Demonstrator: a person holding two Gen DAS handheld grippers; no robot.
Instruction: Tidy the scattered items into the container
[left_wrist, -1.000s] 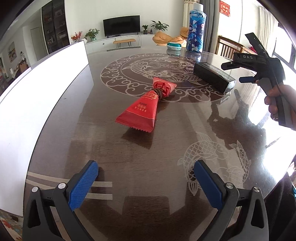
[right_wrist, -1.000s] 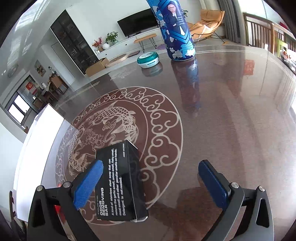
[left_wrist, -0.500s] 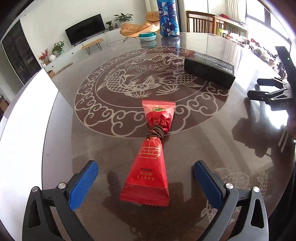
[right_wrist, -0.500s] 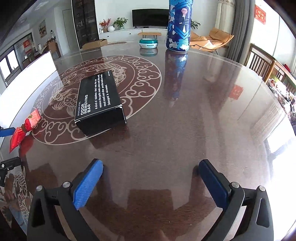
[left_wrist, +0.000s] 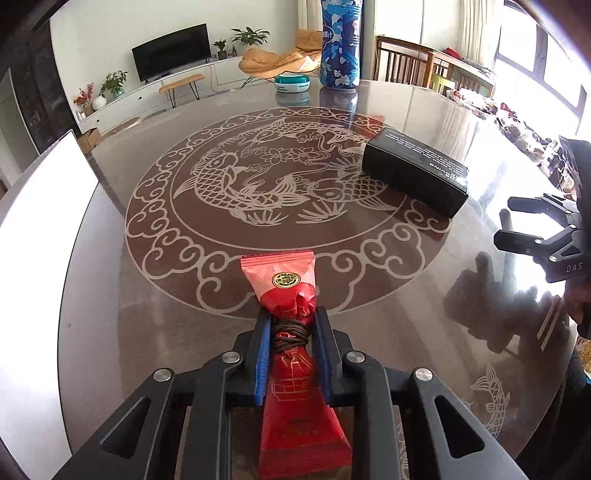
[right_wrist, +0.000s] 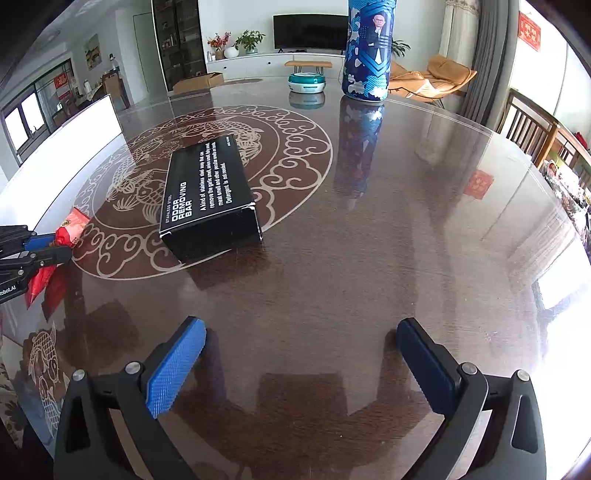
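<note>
A red snack packet (left_wrist: 291, 295), tied at its middle with brown cord, lies on the dark patterned table. My left gripper (left_wrist: 291, 325) is shut on the packet at the tied waist. The packet (right_wrist: 70, 230) and the left gripper (right_wrist: 44, 245) also show at the left edge of the right wrist view. A black box (left_wrist: 415, 171) labelled "odor removing bar" lies right of the table's centre; it also shows in the right wrist view (right_wrist: 208, 192). My right gripper (right_wrist: 301, 354) is open and empty, low over bare table, nearer than the box. It also shows in the left wrist view (left_wrist: 517, 221).
A white container (left_wrist: 40, 236) runs along the table's left side; its wall shows in the right wrist view (right_wrist: 74, 136). A tall blue can (right_wrist: 367, 50) and a small teal round tin (right_wrist: 307, 82) stand at the far edge. Wooden chairs (left_wrist: 413, 59) stand beyond.
My left gripper moved forward over the red packet and closed on its tied waist. My right gripper stayed open and shifted only slightly.
</note>
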